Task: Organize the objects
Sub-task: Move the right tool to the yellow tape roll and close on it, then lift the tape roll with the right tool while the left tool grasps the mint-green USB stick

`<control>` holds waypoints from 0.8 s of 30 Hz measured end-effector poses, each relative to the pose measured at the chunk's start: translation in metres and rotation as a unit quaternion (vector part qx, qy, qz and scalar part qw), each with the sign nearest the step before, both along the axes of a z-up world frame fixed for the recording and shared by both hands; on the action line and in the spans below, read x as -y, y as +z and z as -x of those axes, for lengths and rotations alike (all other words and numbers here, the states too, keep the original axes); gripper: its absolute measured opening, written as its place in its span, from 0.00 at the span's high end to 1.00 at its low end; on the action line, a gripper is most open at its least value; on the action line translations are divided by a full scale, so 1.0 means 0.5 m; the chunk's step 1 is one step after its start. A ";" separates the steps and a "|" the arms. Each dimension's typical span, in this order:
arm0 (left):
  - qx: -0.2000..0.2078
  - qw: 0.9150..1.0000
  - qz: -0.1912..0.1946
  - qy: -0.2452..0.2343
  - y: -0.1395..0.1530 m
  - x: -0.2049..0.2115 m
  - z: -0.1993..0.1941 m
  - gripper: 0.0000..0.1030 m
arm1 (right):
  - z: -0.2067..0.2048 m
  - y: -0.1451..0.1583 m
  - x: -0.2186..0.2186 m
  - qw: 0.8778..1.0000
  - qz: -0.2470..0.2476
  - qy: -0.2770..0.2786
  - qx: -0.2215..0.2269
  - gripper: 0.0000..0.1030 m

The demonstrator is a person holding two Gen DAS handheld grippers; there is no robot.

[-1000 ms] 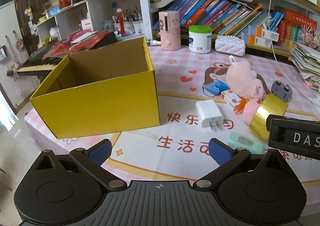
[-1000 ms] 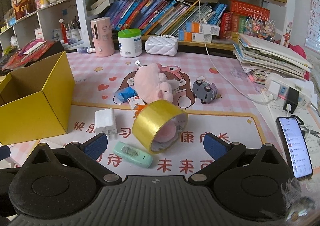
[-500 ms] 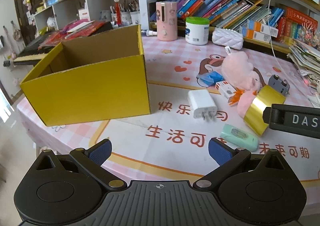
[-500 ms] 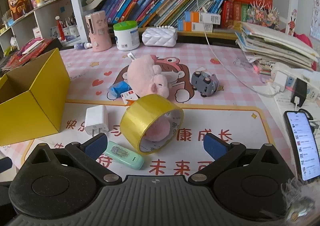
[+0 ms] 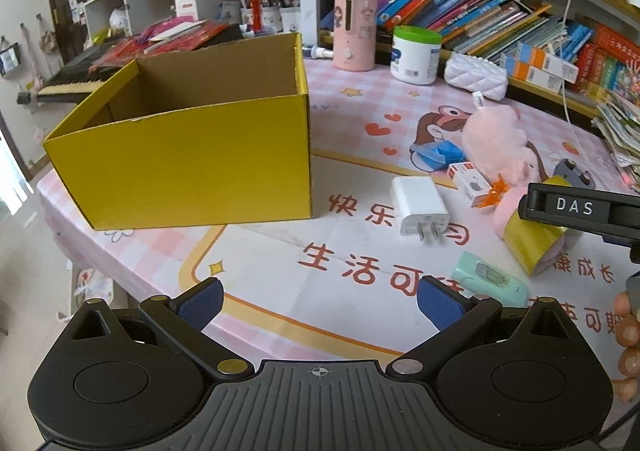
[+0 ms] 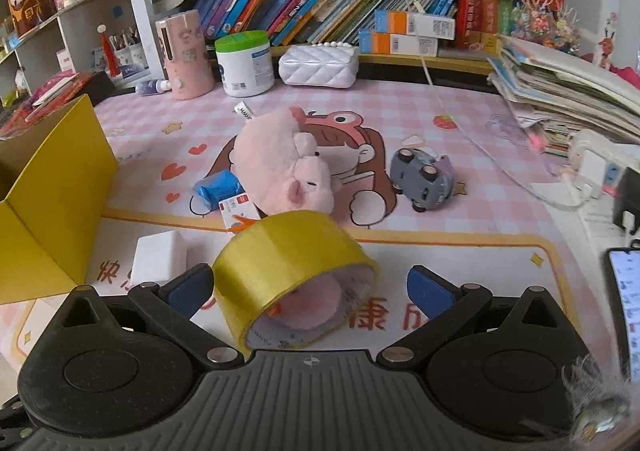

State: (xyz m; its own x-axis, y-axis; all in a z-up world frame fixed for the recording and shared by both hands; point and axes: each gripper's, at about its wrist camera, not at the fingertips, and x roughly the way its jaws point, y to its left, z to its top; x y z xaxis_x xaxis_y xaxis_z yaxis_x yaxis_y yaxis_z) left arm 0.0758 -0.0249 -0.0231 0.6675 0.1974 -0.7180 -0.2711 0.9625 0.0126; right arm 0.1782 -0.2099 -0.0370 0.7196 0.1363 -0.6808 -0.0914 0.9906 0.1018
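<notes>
An open yellow cardboard box (image 5: 192, 155) stands on the left of the pink mat; its corner (image 6: 52, 211) shows in the right wrist view. A yellow tape roll (image 6: 288, 271) lies tilted between the fingers of my open right gripper (image 6: 310, 289), whose left pad is close beside it. A pink plush pig (image 6: 280, 167), a grey toy car (image 6: 422, 177), a white charger (image 5: 420, 203), a mint-green case (image 5: 490, 281) and a blue roll (image 6: 218, 187) lie nearby. My left gripper (image 5: 320, 301) is open and empty above the mat's front edge.
A white jar with a green lid (image 6: 244, 63), a pink dispenser (image 6: 186, 51) and a white quilted pouch (image 6: 318, 65) stand at the back under bookshelves. A paper stack (image 6: 560, 91), a power strip and a phone (image 6: 624, 303) lie on the right. Fingers of a hand (image 5: 626, 335) show.
My right gripper has moved forward and down, so the tape roll now sits between its fingers. The left gripper has shifted a little, with the box further off.
</notes>
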 end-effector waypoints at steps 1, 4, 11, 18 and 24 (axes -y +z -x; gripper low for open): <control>0.000 1.000 -0.001 0.001 0.000 0.000 -0.001 0.00 | -0.006 -0.003 -0.002 1.000 0.000 0.007 -0.001 0.00; 0.000 1.000 -0.003 0.001 0.000 0.000 -0.005 0.00 | -0.021 -0.014 -0.011 1.000 -0.001 0.029 -0.006 0.00; -0.005 1.000 -0.003 0.008 -0.001 0.001 -0.014 0.00 | -0.033 -0.020 -0.032 0.997 0.004 0.075 -0.023 0.12; -0.004 1.000 0.006 -0.023 -0.005 0.033 -0.037 0.00 | -0.015 0.022 0.018 0.998 -0.038 0.049 -0.015 0.12; -0.003 0.998 0.016 -0.066 -0.010 0.079 -0.062 0.00 | 0.002 0.053 0.095 0.998 -0.047 -0.023 0.016 0.12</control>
